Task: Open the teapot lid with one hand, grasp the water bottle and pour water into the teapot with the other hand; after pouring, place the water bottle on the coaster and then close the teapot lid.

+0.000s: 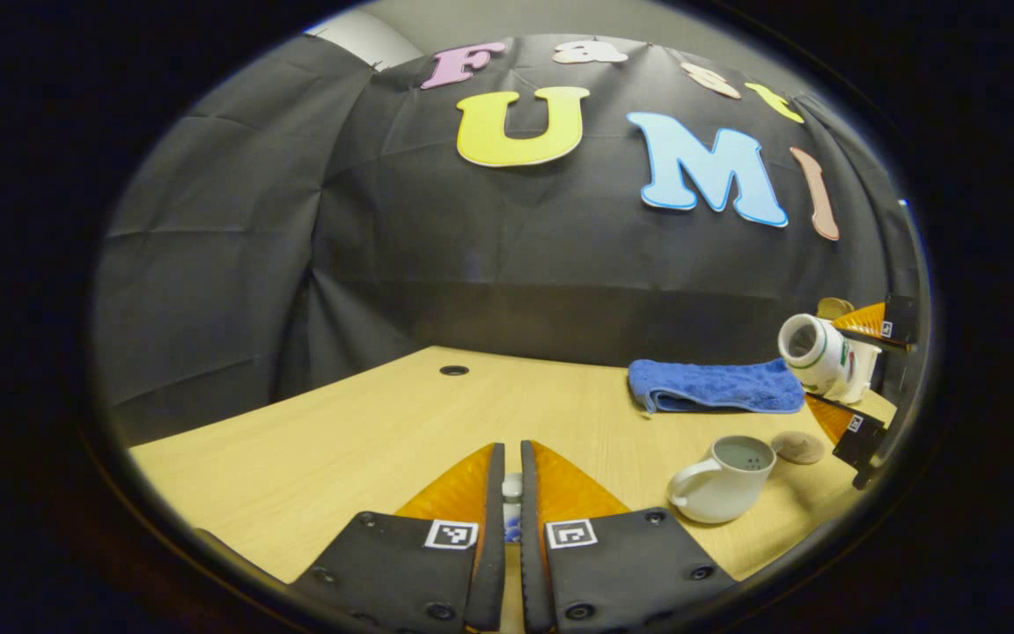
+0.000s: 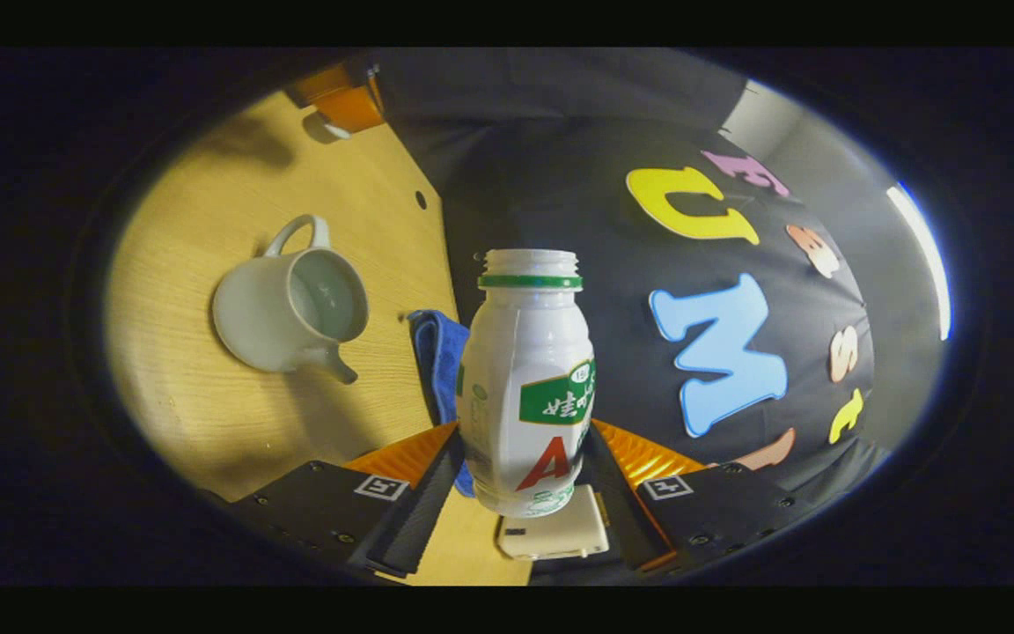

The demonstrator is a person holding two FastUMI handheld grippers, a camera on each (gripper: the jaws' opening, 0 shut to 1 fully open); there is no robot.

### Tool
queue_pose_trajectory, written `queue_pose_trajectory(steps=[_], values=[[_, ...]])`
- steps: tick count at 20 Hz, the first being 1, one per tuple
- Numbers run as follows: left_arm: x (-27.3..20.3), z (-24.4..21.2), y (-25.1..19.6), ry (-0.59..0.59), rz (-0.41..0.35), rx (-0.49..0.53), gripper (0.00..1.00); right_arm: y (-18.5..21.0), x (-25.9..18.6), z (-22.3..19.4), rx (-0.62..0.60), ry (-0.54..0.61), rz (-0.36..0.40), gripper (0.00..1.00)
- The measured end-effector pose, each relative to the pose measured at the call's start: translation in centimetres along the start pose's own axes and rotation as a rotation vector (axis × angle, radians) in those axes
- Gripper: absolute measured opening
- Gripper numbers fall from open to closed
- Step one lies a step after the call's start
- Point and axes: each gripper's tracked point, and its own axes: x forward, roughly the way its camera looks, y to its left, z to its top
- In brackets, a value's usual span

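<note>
Black cloth walls close in a pale wooden bench, which has a small round hole near its far edge. On the bench lies a folded blue towel, and in front of it stands the white teapot with its lid off, its inside open to view. Just beside the teapot, toward the right gripper, sits a small round coaster. In the right gripper view the right gripper has its jaws pressed on either side of a white water bottle with a green neck ring and no cap; in the left gripper view that bottle hangs tipped on its side above the bench, its mouth facing toward the teapot. The left gripper hovers over the bench with its jaws nearly together, pinching a small pale thing that is likely the teapot lid, though too little shows to be sure.
</note>
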Motion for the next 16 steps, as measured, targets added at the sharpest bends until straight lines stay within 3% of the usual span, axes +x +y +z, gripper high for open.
queue_pose_trajectory(steps=[9, 15, 16], values=[[0.0, 0.2, 0.0, -0.009, -0.005, 0.027, 0.18, 2.8, -0.9, -1.3, 0.488, 0.095, 0.095, 0.81], [0.0, 0.1, -0.2, -0.014, -0.019, 0.035, 0.18, 3.6, -0.6, -1.2, 0.8, 0.097, 0.112, 0.81], [0.1, 0.0, -0.2, -0.012, -0.021, 0.042, 0.14, 3.6, -0.5, -1.3, 0.84, 0.1, 0.114, 0.81]])
